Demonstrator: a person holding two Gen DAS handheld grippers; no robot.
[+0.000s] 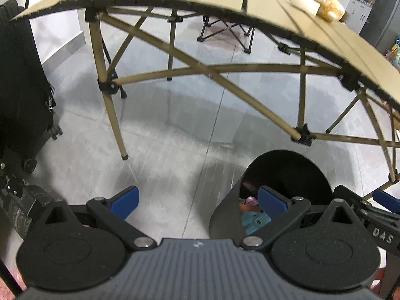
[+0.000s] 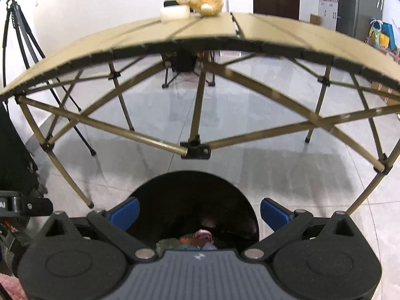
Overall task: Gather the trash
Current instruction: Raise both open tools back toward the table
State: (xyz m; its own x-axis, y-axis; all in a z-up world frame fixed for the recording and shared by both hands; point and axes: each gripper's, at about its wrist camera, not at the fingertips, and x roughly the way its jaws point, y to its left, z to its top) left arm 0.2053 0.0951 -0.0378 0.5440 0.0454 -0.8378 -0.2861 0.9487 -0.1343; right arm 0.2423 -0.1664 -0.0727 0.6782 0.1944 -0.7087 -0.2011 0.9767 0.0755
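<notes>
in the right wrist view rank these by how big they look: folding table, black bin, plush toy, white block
1. folding table, spans the whole frame
2. black bin, though it sits closest to the camera, which inflates it
3. plush toy
4. white block, only slightly smaller than the toy; both are far off

"DAS" – white letters on black gripper body (image 1: pixel 382 235), left wrist view | "AI" – white letters on black device (image 2: pixel 7 206), right wrist view

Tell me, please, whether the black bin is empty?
Not empty: the black bin holds colourful scraps, visible through its open top.
</notes>
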